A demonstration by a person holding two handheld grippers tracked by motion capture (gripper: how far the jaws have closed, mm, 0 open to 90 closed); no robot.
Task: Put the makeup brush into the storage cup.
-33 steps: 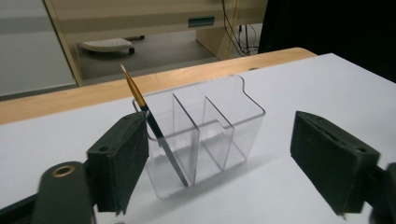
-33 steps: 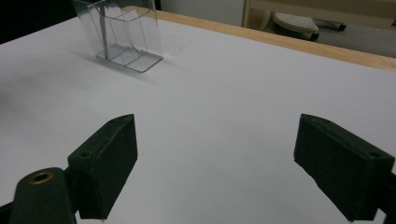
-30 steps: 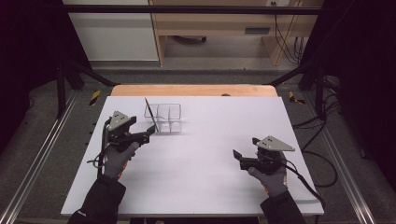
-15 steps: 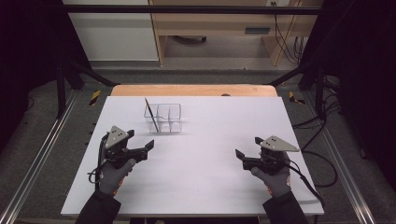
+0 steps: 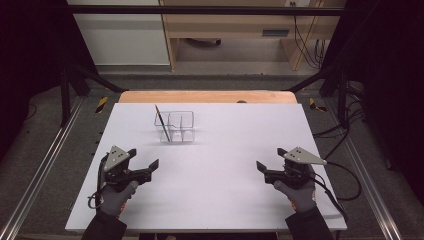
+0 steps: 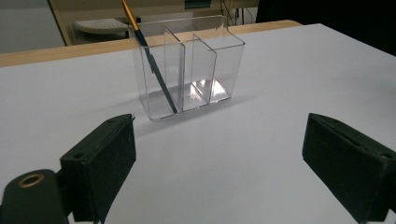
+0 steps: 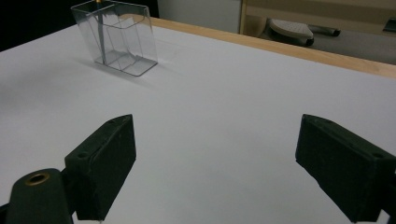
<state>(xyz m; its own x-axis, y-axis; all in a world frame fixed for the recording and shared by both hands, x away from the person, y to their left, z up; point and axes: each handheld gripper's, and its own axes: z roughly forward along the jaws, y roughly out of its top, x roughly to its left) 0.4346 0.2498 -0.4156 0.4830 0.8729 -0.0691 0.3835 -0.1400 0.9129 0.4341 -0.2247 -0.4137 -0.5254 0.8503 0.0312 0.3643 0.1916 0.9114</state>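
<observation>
A clear three-compartment organizer (image 5: 176, 126) stands upright on the white table (image 5: 230, 135), left of centre toward the far side. A dark brush with a gold ferrule (image 5: 161, 121) leans in its left compartment. In the left gripper view the organizer (image 6: 205, 60) is straight ahead with the brush (image 6: 154, 70) tilted inside. My left gripper (image 5: 144, 158) is open and empty near the front left, well short of the organizer; its jaws stand wide apart (image 6: 219, 140). My right gripper (image 5: 270, 158) is open and empty at the front right, and its view (image 7: 215, 135) looks across bare table to the organizer (image 7: 119, 39).
A wooden strip (image 5: 205, 96) borders the table's far edge. Metal rails (image 5: 45, 165) run along both sides, with cables (image 5: 345, 185) trailing at the right. A cabinet and desk (image 5: 225, 30) stand beyond the table.
My left gripper has drawn back from beside the organizer toward the near edge, staying open. The right gripper has barely moved.
</observation>
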